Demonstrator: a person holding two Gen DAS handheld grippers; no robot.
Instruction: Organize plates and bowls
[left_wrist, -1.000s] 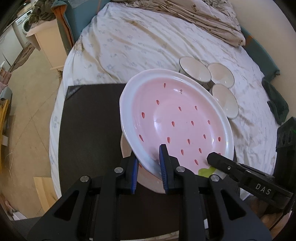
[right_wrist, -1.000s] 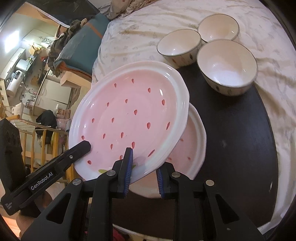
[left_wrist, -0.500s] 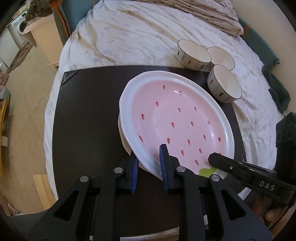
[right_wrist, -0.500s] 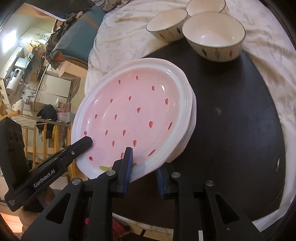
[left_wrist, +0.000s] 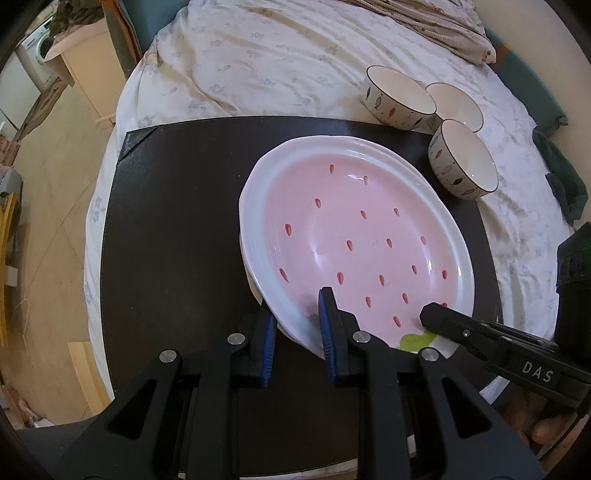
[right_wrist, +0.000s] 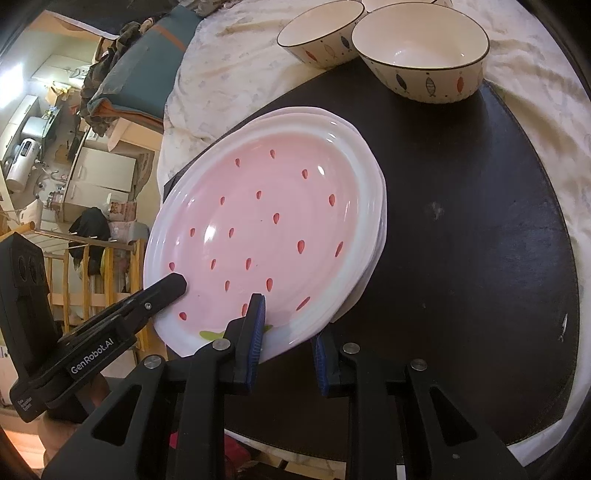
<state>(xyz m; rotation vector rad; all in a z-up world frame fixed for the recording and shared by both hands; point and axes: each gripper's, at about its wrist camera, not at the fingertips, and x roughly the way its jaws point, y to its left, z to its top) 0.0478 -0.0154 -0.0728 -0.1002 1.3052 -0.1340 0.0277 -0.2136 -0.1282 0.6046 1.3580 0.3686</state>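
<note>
A pink plate (left_wrist: 354, 236) with red seed marks and a white rim lies over a second matching plate (right_wrist: 381, 221), whose edge peeks out beneath it. Both sit on the dark mat (left_wrist: 177, 221). My left gripper (left_wrist: 297, 310) is shut on the plate's near rim, one pad above and one below. My right gripper (right_wrist: 288, 321) is shut on the same plate's rim further round; its upper finger (left_wrist: 461, 330) shows in the left wrist view. Three white bowls with fish marks (left_wrist: 399, 98) (left_wrist: 456, 105) (left_wrist: 465, 162) stand at the mat's far right corner.
The mat lies on a bed with a pale floral sheet (left_wrist: 258, 66). A rumpled blanket (left_wrist: 436, 22) and a dark cloth (left_wrist: 565, 184) lie at the bed's far and right sides. A wooden bedside unit (left_wrist: 85, 70) and bare floor are to the left.
The held plate has come down from a tilted, raised pose onto the lower plate. Both grippers sank with it and kept their grip.
</note>
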